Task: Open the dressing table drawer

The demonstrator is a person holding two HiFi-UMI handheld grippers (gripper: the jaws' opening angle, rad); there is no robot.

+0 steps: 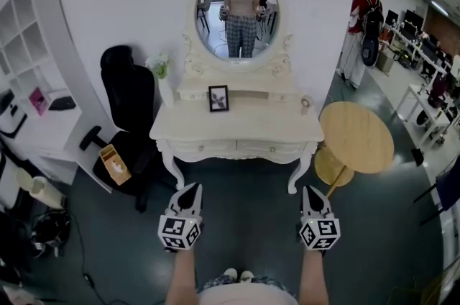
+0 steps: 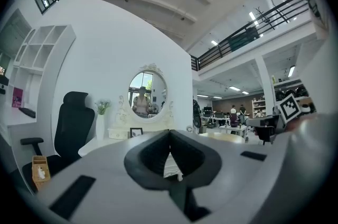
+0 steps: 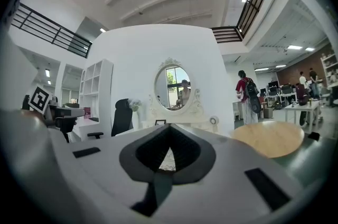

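Observation:
The white dressing table [image 1: 237, 125] stands against the wall under an oval mirror [image 1: 238, 14]. Its two front drawers, left [image 1: 203, 148] and right [image 1: 272, 148], are closed, as are the small drawers under the mirror. My left gripper [image 1: 190, 188] and right gripper [image 1: 311, 189] hover level over the dark floor, a short way in front of the table and apart from it. Both point at it with tips together and nothing between them. The table shows past the shut tips in the left gripper view [image 2: 170, 132] and in the right gripper view [image 3: 169, 126].
A black office chair [image 1: 128, 98] with a small wooden box [image 1: 115, 164] on its seat stands left of the table. A round wooden side table [image 1: 356, 136] stands right of it. On top are a photo frame [image 1: 218, 98] and a flower vase [image 1: 162, 73]. A person with a backpack [image 1: 363, 23] stands far right.

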